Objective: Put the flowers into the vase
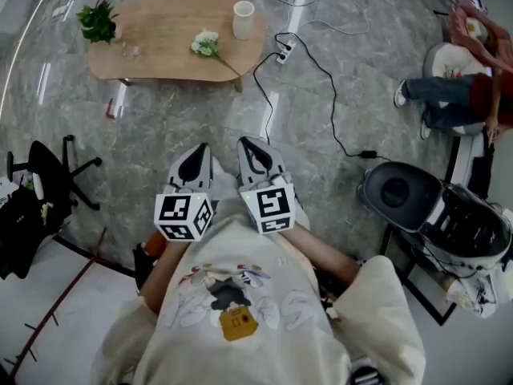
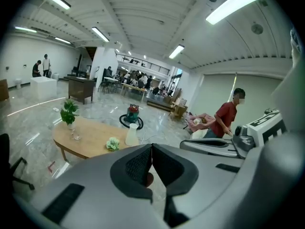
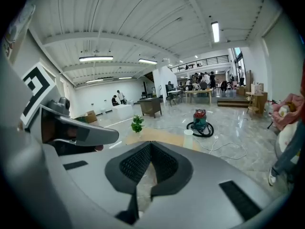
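Grey marble floor (image 1: 361, 70), open hall. Left claw (image 1: 198, 156), right claw (image 1: 253, 151): both pressed together, empty, side by side, well short of the table (image 1: 160, 58). On table: flowers (image 1: 206, 44) lying flat; vase (image 1: 243, 19) upright, nearby; plant (image 1: 98, 22) at left end.

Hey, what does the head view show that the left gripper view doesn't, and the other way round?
Only the head view: the wearer's cream shirt and a black round-topped machine on the floor.
Only the left gripper view: ceiling lights, a red vacuum cleaner, and distant people at desks.
Both: the wooden table carrying the flowers, the white vase and a potted plant, plus the left gripper and right gripper, jaws shut and empty.
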